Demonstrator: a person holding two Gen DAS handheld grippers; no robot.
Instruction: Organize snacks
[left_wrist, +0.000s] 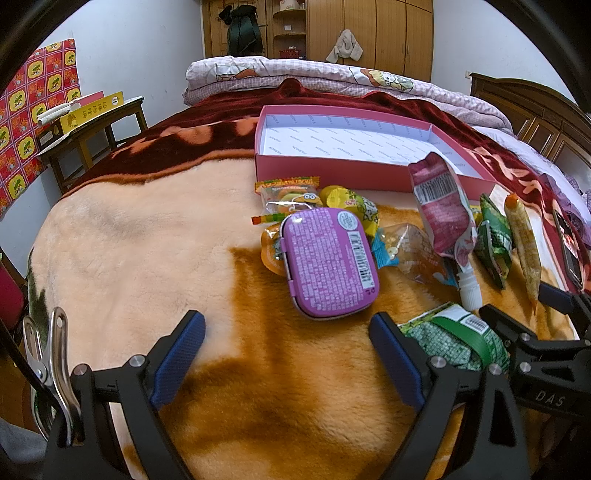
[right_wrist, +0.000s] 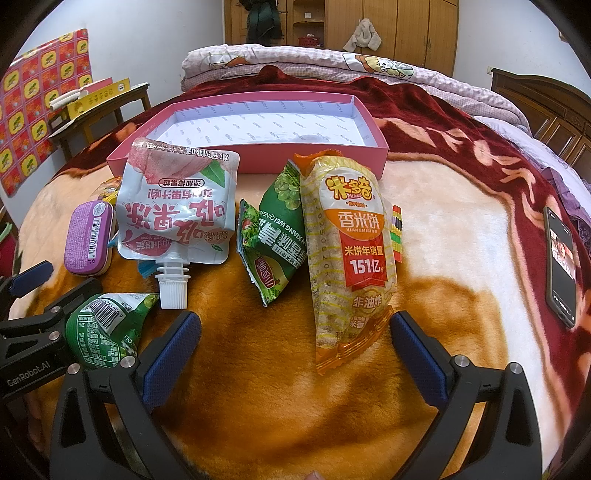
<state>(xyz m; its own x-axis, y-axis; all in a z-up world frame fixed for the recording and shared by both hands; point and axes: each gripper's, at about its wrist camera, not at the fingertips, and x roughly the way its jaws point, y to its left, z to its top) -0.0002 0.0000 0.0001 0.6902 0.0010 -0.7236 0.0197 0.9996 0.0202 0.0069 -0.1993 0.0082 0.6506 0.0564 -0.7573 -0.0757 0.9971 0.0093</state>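
Your left gripper (left_wrist: 286, 352) is hovering low over the blanket (left_wrist: 129, 229), jaws spread wide, gripping nothing; blue pads (left_wrist: 181, 354) are sitting clear of everything. Your right gripper (right_wrist: 295, 354) is likewise gaping, holding nothing, with the bottom edge of the rice-cracker pack (right_wrist: 351, 258) lying just between its tips, not touching either pad as far as the view is showing.

Snacks are lying in a loose heap on the orange-and-cream blanket, just in front of the pink box (right_wrist: 258, 162), which is sitting open with only its white lining showing. Purple tin (left_wrist: 328, 262) is resting label-up on top of gummy packets (left_wrist: 291, 195), straight ahead of your left gripper. Peach jelly pouch (right_wrist: 177, 206) is lying spout toward you. Green packet (right_wrist: 273, 236) is leaning against the rice-cracker pack's left side. Another green packet (right_wrist: 107, 332) is sitting between your two grippers. Phone (right_wrist: 561, 262) is lying well off to the right
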